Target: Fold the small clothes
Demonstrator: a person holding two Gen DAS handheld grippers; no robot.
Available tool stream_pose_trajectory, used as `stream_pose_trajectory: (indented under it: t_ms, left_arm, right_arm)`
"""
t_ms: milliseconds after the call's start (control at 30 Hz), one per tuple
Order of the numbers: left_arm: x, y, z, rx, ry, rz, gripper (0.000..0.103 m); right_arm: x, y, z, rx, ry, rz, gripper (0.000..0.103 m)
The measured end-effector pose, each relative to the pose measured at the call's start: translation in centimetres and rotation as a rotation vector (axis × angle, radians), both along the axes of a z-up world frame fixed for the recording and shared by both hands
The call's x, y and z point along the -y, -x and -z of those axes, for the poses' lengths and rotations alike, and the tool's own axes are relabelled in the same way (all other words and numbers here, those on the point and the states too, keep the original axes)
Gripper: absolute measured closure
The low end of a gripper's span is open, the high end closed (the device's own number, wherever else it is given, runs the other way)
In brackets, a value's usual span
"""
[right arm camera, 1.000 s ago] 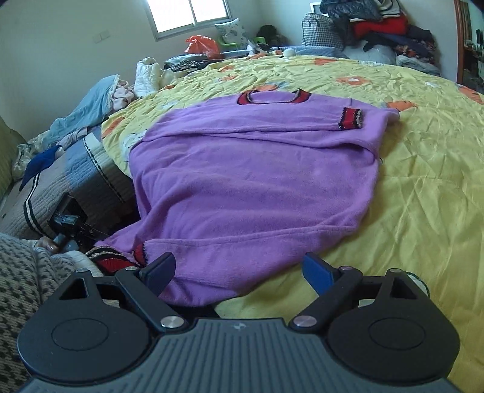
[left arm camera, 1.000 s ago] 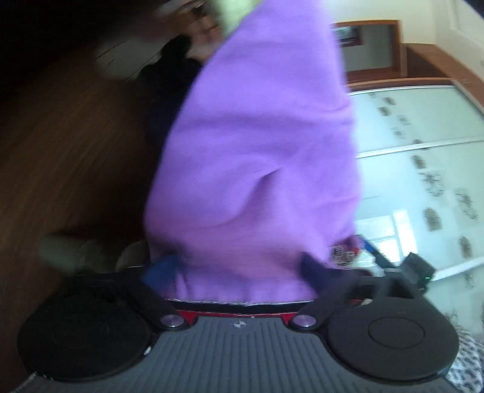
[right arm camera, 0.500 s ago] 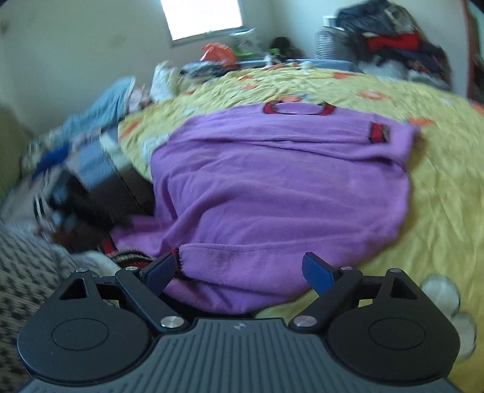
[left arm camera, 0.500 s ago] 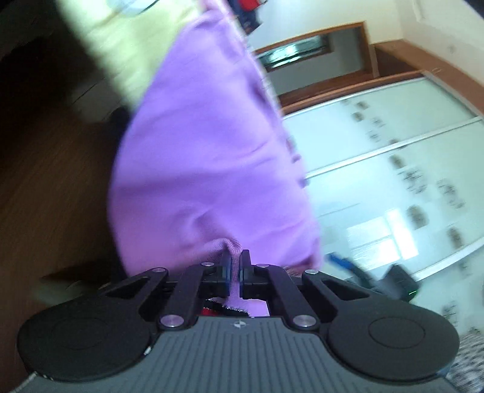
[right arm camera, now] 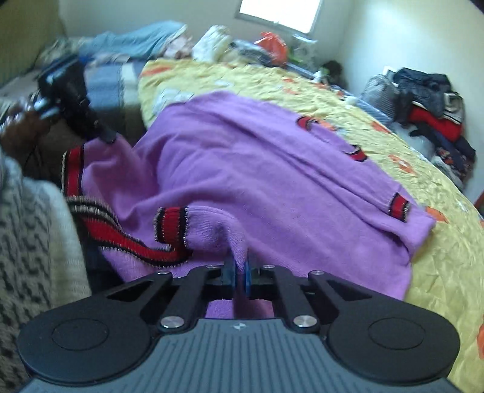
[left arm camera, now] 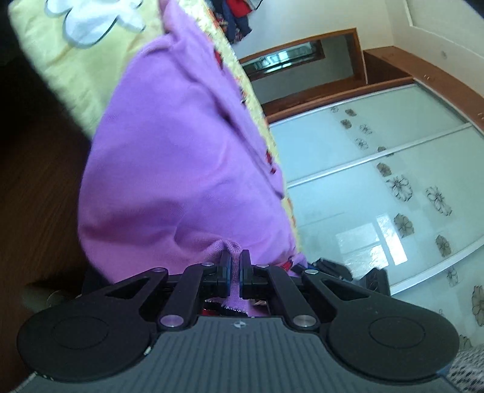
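Right wrist view: we are now pinching the purple sweater's [right arm camera: 272, 169] hem with the right claw [right arm camera: 239, 272], spread a moment ago; the left claw [left arm camera: 233, 269] is pinching it too, so we're lifting off the bed [right arm camera: 423, 272] to fold.

Daylight pours from the window [right arm camera: 279, 13] at the top of the right wrist view, blown out white. Edges bow with fisheye distortion, corners go dark. The left side smears with motion blur; glare patches on the wardrobe doors [left arm camera: 378, 187].
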State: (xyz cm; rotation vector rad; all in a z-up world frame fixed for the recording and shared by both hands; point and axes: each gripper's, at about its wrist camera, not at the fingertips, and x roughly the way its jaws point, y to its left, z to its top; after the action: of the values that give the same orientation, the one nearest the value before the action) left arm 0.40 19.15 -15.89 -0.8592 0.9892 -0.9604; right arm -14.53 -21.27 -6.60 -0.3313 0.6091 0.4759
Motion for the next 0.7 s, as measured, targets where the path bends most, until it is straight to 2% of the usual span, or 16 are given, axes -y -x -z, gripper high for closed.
stream_pose_trajectory:
  t_ms: [67, 133, 200, 300, 367, 467, 533, 567, 600, 633, 667, 700]
  left_arm:
    - [0.1, -0.7, -1.7, 0.04, 0.015, -0.017, 0.099]
    - [-0.1, -1.7, -3.8, 0.081, 0.061, -0.041, 0.103]
    - [-0.3, -2.9, -6.0, 0.13, 0.072, -0.072, 0.103]
    - [0.1, -5.6, -8.4, 0.173, 0.058, -0.105, 0.103]
    - [1.1, -7.7, -9.0, 0.204, -0.01, -0.091, 0.103]
    - [3.1, -9.8, -8.6, 0.198, -0.112, -0.038, 0.103]
    - [4.3, -9.1, -8.4, 0.233, -0.205, 0.022, 0.103]
    - [5.0, -8.3, -8.0, 0.251, -0.253, 0.073, 0.095]
    - [5.2, -7.2, -7.5, 0.262, -0.258, 0.12, 0.071]
    - [5.4, -5.9, -6.8, 0.269, -0.25, 0.161, 0.053]
    - [5.6, -4.5, -6.1, 0.278, -0.257, 0.196, 0.012]
    - [5.9, -3.2, -5.4, 0.303, -0.279, 0.206, 0.002]
  right_arm:
    - [1.6, -0.2, -1.4, 0.0, -0.098, 0.046, 0.097]
    - [4.4, -0.4, -3.1, 0.007, -0.26, 0.093, 0.097]
    - [6.9, -0.7, -4.5, 0.034, -0.347, 0.159, 0.097]
    - [9.8, -2.6, -4.7, 0.048, -0.343, 0.27, 0.097]
    - [11.7, -4.9, -3.7, 0.026, -0.341, 0.361, 0.098]
    - [14.4, -7.8, -1.0, -0.009, -0.254, 0.527, 0.099]
    - [15.5, -8.6, 0.4, -0.101, -0.285, 0.512, 0.098]
    - [15.1, -8.2, 0.4, -0.099, -0.283, 0.5, 0.098]
    - [14.4, -7.7, 0.3, -0.099, -0.28, 0.478, 0.097]
    - [13.4, -7.4, 0.0, -0.102, -0.284, 0.436, 0.085]
    - [12.4, -7.0, -0.3, -0.103, -0.295, 0.372, 0.054]
    - [11.4, -6.7, -0.4, -0.099, -0.306, 0.305, 0.03]
